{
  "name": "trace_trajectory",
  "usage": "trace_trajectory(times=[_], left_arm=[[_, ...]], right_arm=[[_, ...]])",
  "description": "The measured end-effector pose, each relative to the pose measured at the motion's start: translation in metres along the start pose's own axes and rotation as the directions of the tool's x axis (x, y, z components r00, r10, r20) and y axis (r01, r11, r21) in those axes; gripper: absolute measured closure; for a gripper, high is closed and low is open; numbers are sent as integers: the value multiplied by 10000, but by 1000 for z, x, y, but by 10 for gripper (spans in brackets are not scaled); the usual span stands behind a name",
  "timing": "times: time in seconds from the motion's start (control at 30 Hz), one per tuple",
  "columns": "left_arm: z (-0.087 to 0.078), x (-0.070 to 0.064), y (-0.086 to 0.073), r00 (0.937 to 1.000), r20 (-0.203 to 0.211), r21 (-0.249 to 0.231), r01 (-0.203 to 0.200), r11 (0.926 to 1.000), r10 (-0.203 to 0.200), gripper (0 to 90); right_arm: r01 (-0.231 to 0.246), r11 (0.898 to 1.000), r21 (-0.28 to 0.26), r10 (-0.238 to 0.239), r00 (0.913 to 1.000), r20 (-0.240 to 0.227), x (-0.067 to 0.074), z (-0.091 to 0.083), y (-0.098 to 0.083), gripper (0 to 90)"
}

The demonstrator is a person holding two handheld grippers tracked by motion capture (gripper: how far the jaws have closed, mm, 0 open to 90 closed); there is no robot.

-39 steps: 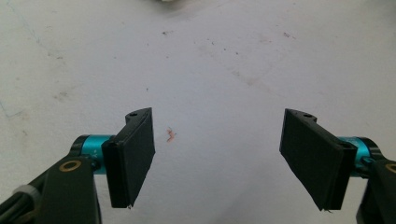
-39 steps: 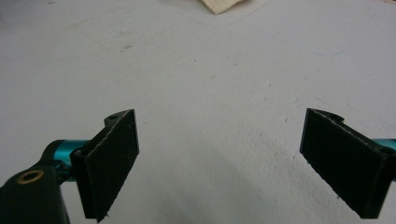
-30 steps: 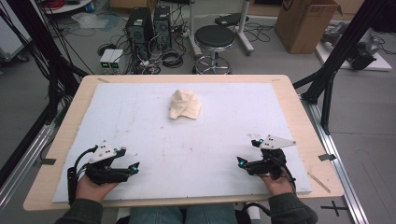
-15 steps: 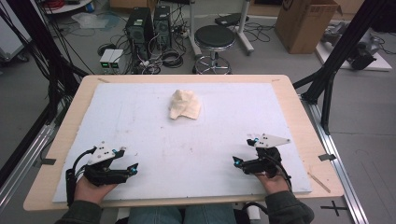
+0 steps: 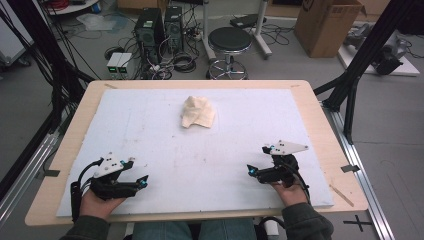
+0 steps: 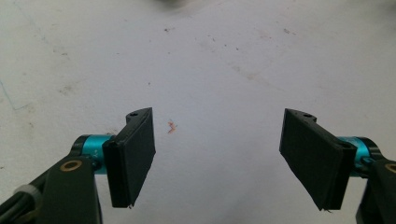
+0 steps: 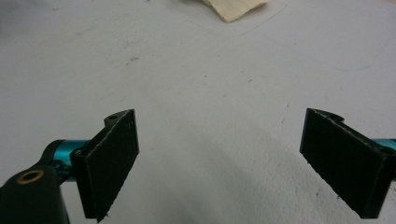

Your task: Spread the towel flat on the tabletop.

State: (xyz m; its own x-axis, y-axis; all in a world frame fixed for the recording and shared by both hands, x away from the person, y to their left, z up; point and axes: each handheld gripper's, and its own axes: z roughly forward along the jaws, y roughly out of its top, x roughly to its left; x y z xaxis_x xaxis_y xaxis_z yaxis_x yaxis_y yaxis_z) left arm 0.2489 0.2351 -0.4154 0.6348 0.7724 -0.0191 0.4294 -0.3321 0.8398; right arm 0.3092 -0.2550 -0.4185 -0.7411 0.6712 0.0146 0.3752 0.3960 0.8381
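A crumpled cream cloth (image 5: 198, 112) lies on the white mat (image 5: 150, 130) toward the far middle of the table; its near corner (image 7: 236, 8) peeks in at the top of the right gripper view. My left gripper (image 5: 141, 181) rests low at the mat's near left, held by a hand, jaws wide apart with bare mat between them (image 6: 217, 154). My right gripper (image 5: 251, 171) sits at the near right, also open with nothing between its jaws (image 7: 219, 163). Both are well short of the cloth.
The mat covers a wooden table (image 5: 325, 130) with a bare rim. Behind the table stand a black stool (image 5: 229, 42), computer towers (image 5: 157, 27), cables and a cardboard box (image 5: 325, 22). Black frame struts (image 5: 357, 70) rise at the table's right and left.
The right gripper has shifted slightly left and forward over the mat. The left gripper has barely moved. The cloth lies as before.
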Motion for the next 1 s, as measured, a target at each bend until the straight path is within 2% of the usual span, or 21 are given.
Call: trace_trajectory(times=[0.33, 0.53, 0.63, 0.77, 0.83, 0.87, 0.97, 1.0], left_arm=[[-1, 1, 0, 10000, 9, -99, 1, 10000, -1, 270], [-1, 2, 0, 10000, -35, -106, 24, 9999, -25, 269], [-1, 2, 0, 10000, -24, -133, 13, 9999, -13, 269], [-1, 2, 1, 10000, -19, -139, -22, 9999, 21, 270], [0, 1, 1, 10000, 2, -134, -2, 9999, 2, 270], [0, 2, 1, 10000, 7, -119, -40, 9999, 40, 270], [0, 2, 1, 10000, 16, -151, -34, 9999, 35, 270], [0, 2, 1, 10000, 10, -161, -33, 9999, 33, 270]], right_arm=[[16, 9999, 127, -14, 9998, -191, -2, 11, 12, 109], [151, 9997, 190, -145, 9994, -329, 0, 25, 27, 109], [148, 9994, 327, -132, 9987, -490, -2, 39, 41, 109], [122, 9995, 277, -106, 9983, -579, -5, 49, 52, 109], [123, 9995, 279, -107, 9983, -567, -8, 61, 62, 109], [123, 9995, 279, -107, 9983, -567, -8, 61, 62, 109], [38, 9996, 287, -22, 9983, -587, -12, 74, 72, 109], [-37, 9994, 350, 60, 9978, -654, -14, 83, 78, 109]])
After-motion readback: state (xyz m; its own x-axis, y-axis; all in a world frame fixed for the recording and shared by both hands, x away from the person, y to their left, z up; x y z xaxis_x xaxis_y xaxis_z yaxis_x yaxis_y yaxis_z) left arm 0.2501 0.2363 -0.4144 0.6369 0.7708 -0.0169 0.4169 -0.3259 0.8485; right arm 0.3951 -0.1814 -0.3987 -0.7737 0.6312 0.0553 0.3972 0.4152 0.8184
